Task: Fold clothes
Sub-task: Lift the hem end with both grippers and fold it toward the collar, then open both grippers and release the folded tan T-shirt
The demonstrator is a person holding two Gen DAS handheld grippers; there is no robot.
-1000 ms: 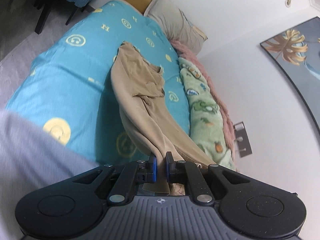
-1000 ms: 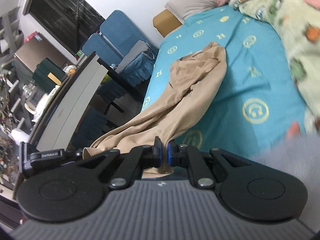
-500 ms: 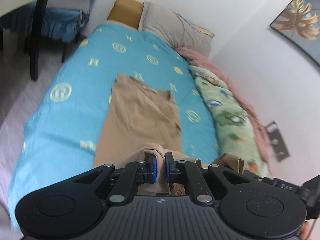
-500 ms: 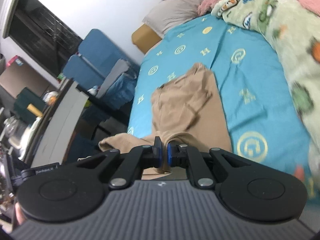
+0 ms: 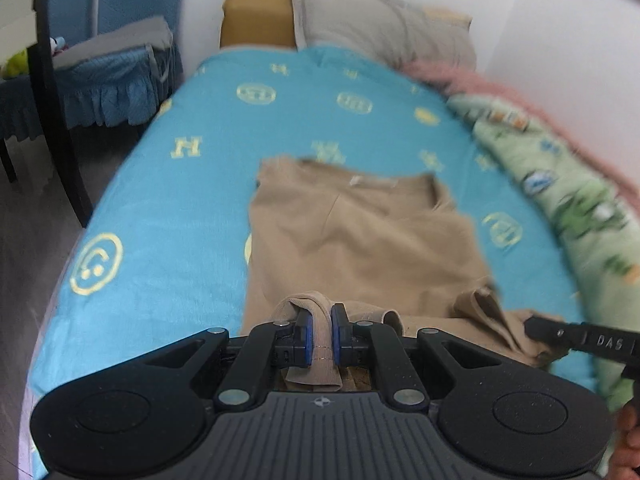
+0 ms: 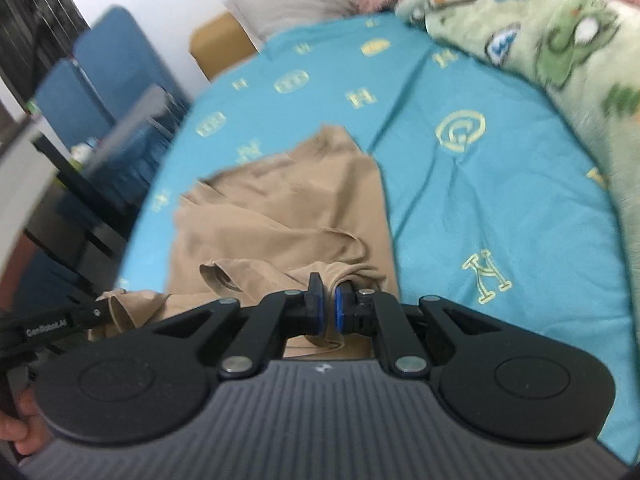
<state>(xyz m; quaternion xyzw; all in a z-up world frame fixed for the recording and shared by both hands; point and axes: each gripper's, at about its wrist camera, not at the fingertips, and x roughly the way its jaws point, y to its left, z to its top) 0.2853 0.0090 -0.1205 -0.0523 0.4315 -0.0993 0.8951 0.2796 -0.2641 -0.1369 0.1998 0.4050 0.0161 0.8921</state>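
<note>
A tan garment [image 5: 360,236] lies spread on the turquoise bedspread [image 5: 168,208], its far edge flat toward the pillows. My left gripper [image 5: 319,330] is shut on the garment's near left hem. My right gripper [image 6: 327,307] is shut on the near right hem of the same garment [image 6: 280,208]. In the left wrist view the right gripper's tip [image 5: 560,334] shows at the right, pinching a bunched corner. In the right wrist view the left gripper's tip [image 6: 76,314] shows at the left, also holding cloth. The near edge is bunched between the two grippers.
A green patterned blanket [image 5: 568,200] and a pink fuzzy blanket [image 5: 480,80] lie along the wall side of the bed. Grey pillows [image 5: 380,28] are at the head. A blue-covered chair [image 5: 112,80] and a dark table leg [image 5: 56,120] stand left of the bed.
Both grippers moved apart and lowered, and the garment went from a hanging twisted strip to lying spread flat on the bedspread. Both keep their grip on the near hem.
</note>
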